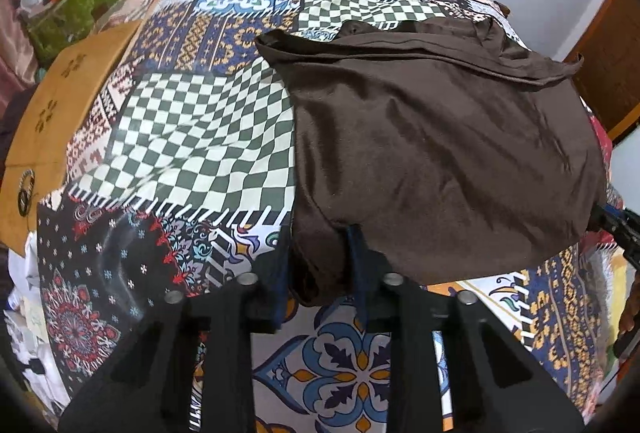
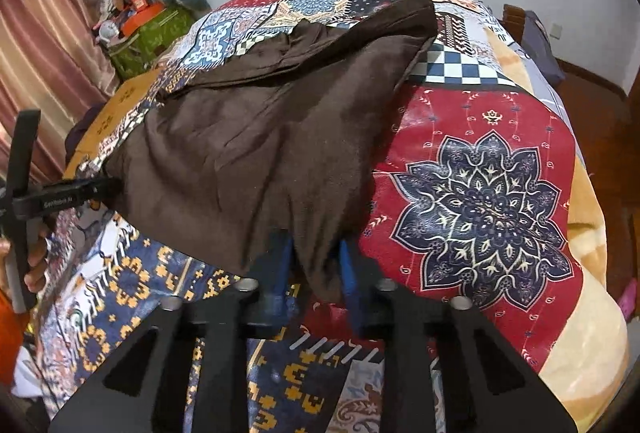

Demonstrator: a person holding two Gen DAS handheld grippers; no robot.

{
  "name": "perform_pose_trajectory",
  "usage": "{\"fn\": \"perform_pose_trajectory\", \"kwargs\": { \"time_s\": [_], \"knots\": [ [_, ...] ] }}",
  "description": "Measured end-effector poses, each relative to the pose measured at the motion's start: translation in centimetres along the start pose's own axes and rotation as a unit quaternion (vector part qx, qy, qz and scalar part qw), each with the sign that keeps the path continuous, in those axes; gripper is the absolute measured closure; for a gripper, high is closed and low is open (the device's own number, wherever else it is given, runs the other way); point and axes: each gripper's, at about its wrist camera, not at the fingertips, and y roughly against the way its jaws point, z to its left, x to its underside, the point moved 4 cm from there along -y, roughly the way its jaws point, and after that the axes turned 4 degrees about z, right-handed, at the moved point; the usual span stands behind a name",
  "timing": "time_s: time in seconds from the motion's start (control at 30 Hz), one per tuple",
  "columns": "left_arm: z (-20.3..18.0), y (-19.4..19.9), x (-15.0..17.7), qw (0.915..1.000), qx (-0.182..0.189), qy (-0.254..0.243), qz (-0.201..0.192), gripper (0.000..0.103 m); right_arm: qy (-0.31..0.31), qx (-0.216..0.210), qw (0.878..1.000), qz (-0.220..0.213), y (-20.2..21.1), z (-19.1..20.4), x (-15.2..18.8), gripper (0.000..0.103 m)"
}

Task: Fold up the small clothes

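Left wrist view: both grippers, left gripper (image 1: 320,265) and right gripper (image 2: 316,269), pinch the near hem of a brown garment (image 1: 432,137) between narrow fingers, lying on a patchwork bedspread (image 1: 192,137), folding barely begun.

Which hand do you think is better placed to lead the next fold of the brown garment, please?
Neither clearly: the left tool and the right tool each pinch a near corner of the brown garment on the patterned cloth, so both should probably carry it together.
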Motion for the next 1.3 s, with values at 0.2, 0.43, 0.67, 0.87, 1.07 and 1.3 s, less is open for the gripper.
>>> {"fn": "perform_pose_trajectory", "kwargs": {
  "time_s": [0.2,0.43,0.67,0.87,1.07,1.3],
  "knots": [
    [-0.2,1.6,0.8,0.9996,-0.008,-0.014,-0.022,0.092,0.012,-0.001,1.0,-0.003,1.1,0.3,0.6,0.092],
    [-0.3,4.8,3.0,0.9991,0.014,-0.029,-0.028,0.095,0.03,-0.006,1.0,0.004,3.0,0.7,2.1,0.094],
    [-0.4,6.7,6.7,0.9986,0.015,-0.047,-0.02,0.095,0.047,-0.014,0.998,0.028,3.7,1.7,4.9,0.094],
    [-0.3,7.3,8.3,0.9978,-0.009,-0.061,-0.023,0.094,0.059,0.002,0.998,0.027,4.1,2.1,5.7,0.09],
    [0.1,8.5,7.5,0.997,-0.023,-0.062,-0.041,0.088,0.065,0.02,0.998,0.0,5.8,2.1,4.1,0.077],
    [-0.4,9.5,4.2,0.9948,-0.029,-0.064,-0.074,0.069,0.06,0.014,0.997,-0.037,6.4,2.2,1.1,0.068]
  ]
}}
